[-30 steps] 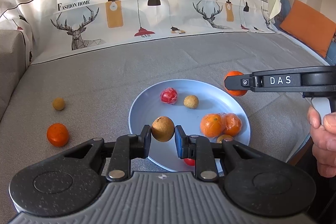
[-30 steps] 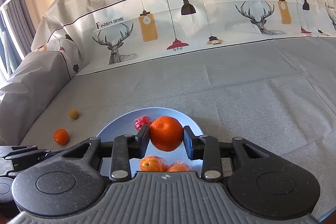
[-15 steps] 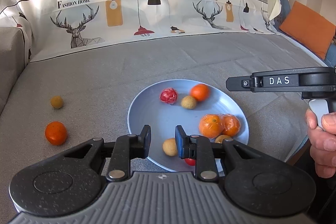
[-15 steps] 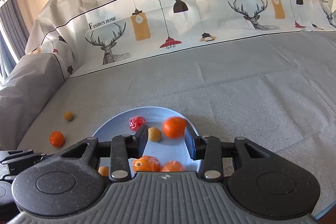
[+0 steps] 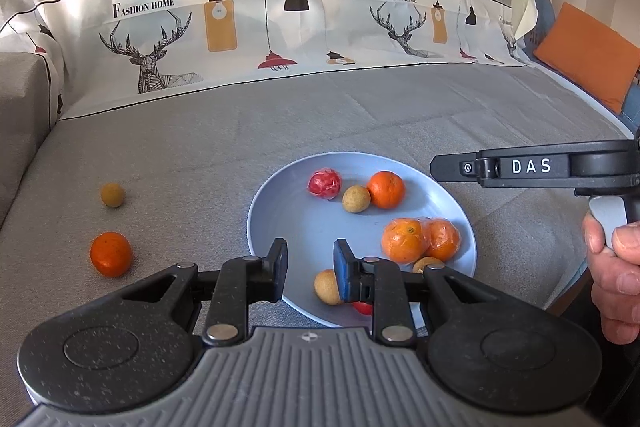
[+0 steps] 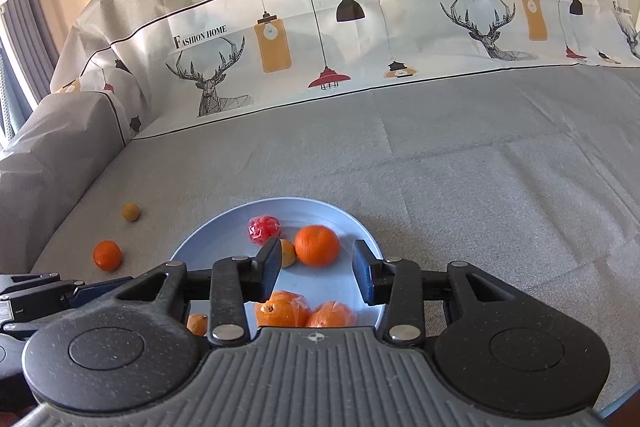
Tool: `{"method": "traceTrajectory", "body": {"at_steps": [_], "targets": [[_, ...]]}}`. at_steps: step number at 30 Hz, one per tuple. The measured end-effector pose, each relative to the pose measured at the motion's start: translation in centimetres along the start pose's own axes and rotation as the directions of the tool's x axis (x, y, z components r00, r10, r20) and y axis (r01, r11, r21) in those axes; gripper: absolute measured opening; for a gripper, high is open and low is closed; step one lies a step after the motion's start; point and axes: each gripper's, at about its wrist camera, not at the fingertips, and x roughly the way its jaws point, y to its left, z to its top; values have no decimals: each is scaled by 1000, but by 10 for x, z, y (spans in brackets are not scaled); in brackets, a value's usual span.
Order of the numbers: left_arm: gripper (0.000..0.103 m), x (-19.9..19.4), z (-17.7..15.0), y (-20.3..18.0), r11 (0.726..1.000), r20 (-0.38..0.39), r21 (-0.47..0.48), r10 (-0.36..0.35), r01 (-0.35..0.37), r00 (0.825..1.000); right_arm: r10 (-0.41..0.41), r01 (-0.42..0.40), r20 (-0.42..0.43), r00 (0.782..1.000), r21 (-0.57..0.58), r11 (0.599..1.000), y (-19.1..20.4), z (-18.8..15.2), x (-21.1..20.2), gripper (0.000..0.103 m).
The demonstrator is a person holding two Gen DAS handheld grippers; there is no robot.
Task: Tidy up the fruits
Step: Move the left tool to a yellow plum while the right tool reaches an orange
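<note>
Fruits mostly on blue plate point(image 5: 280, 203); both jaws open, empty: left gripper point(image 5: 310, 263), right gripper point(image 6: 316, 269). Loose orange point(image 5: 111, 253) and brown fruit point(image 5: 112, 195) remain on sofa. I'd straddle orange, close gently.

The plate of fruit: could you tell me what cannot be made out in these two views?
- Left wrist view: a red fruit on the plate is mostly hidden behind the left gripper.
- Right wrist view: the plate's near rim and the wrapped oranges are cut off by the right gripper.
</note>
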Motion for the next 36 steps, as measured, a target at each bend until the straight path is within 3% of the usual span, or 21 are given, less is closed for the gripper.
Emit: {"method": "traceTrajectory", "body": {"at_steps": [16,20,25,28,36], "targets": [[27,-23,15,15,999,70,-33,29,-27,997,-1,1,12,1000,-42,999,8,-2,-4,41],[27,-25,35,30,997,90,-3,78,-78,993,24,-23,20,1000,-47,999,16,0,-6,41],[27,-16,45,67,984,141,24,173,-178,975,68,-65,31,997,-76,995,34,3,-7,32],[27,1,40,95,971,59,-69,231,-227,971,92,-88,36,995,-113,990,48,3,-6,26],[27,0,44,129,949,82,-275,181,-152,980,160,-152,27,987,-196,969,87,3,3,24]]}}
